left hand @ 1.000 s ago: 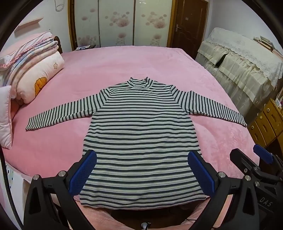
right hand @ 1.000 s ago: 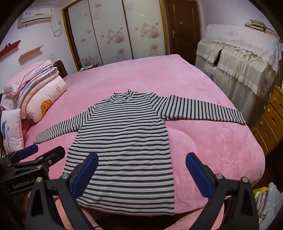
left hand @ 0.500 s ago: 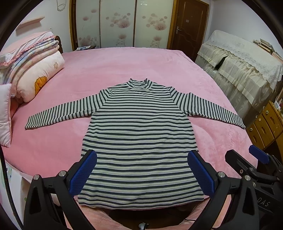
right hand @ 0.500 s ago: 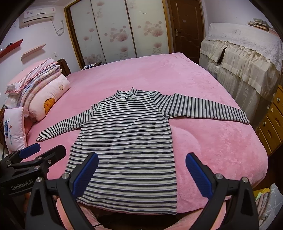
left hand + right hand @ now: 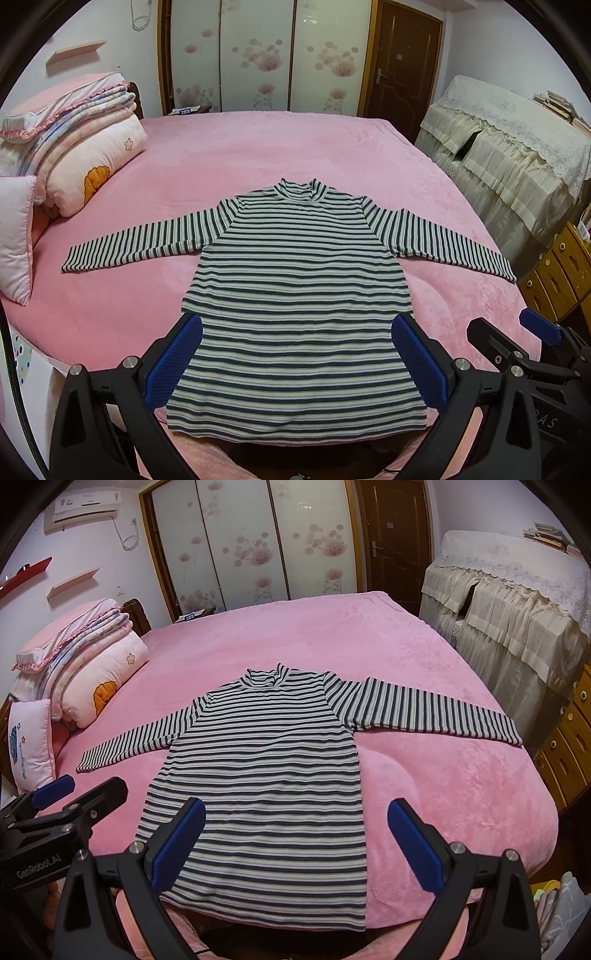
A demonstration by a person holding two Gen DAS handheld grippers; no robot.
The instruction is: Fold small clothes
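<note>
Pink plush covers the bed (image 5: 110, 314) ahead of both my tools, with sliding wardrobe doors (image 5: 258, 55) at the far wall and a stack of folded quilts (image 5: 81, 147) off beyond my left tool. Laid out flat on that bed is the striped top (image 5: 299, 295) — front up, collar pointing away from me, hem nearest me at the bed's edge, both sleeves stretched straight out to the sides.

My left tool (image 5: 297, 358) hangs above the hem with its blue pads wide apart and nothing between them; the body of the top fills the gap ahead of it. My right tool (image 5: 295, 838) is just as empty and spread wide, hovering over the hem corner on its own side, so the top sits ahead and toward my left from there. Each tool shows at the edge of the other's view, so they are side by side and close together.

I judge the folding has not begun: the garment is only spread out, and I am lining up for the first grasp. Next I would send the right tool out to the far cuff (image 5: 513, 733) ahead on its outer side, pinch only the sleeve cloth — not the plush beneath — and carry it across the chest, then mirror that with the left.
</note>
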